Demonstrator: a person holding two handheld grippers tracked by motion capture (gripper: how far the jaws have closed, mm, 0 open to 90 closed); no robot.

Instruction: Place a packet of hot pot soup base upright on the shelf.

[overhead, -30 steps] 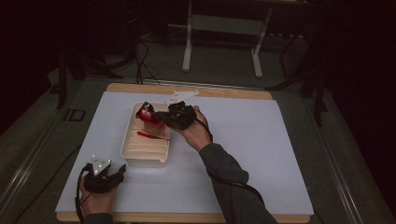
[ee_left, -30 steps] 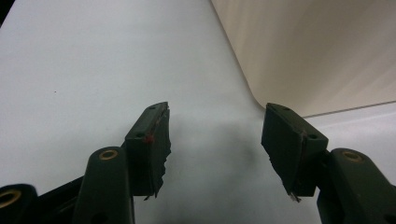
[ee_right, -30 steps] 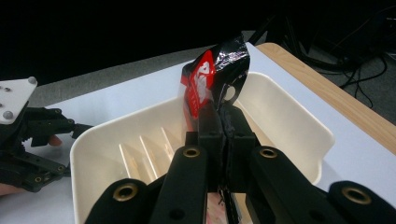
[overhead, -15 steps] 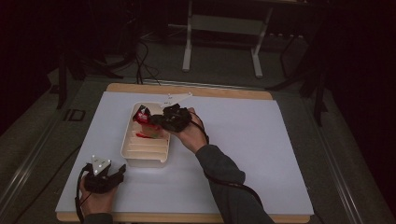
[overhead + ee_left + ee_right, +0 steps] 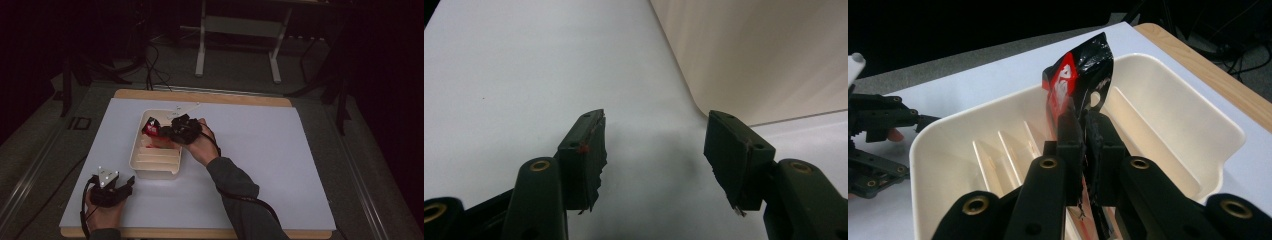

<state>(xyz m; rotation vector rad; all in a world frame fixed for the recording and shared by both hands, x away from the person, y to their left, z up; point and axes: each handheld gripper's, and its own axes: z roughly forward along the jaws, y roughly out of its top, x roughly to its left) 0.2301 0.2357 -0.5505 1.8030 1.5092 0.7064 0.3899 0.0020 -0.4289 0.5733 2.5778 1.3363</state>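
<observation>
Resting by the tray's near-left corner: left claw [image 5: 131, 180], jaws spread apart with nothing between them, bare white desk [image 5: 524, 65] under them.
Left hand [image 5: 102, 212]: low on the desk, near the front edge, cut off at the wrist by the frame's bottom.
Tray [image 5: 141, 159]: cream, ribbed, the landmark; in the left gripper view just a curved piece of its wall [image 5: 764, 60] shows, the rest cut off.
Packet [image 5: 1075, 80]: red and black, glossy, standing up over the tray's ribbed part, toward its far end; its print is creased and unreadable, its lower half hidden behind the jaws.
Right claw [image 5: 1084, 150]: clamped on the packet; its jaws have just been easing apart a little, the packet between them and the pads on it.
Right hand [image 5: 200, 142]: over the tray's right rim.
</observation>
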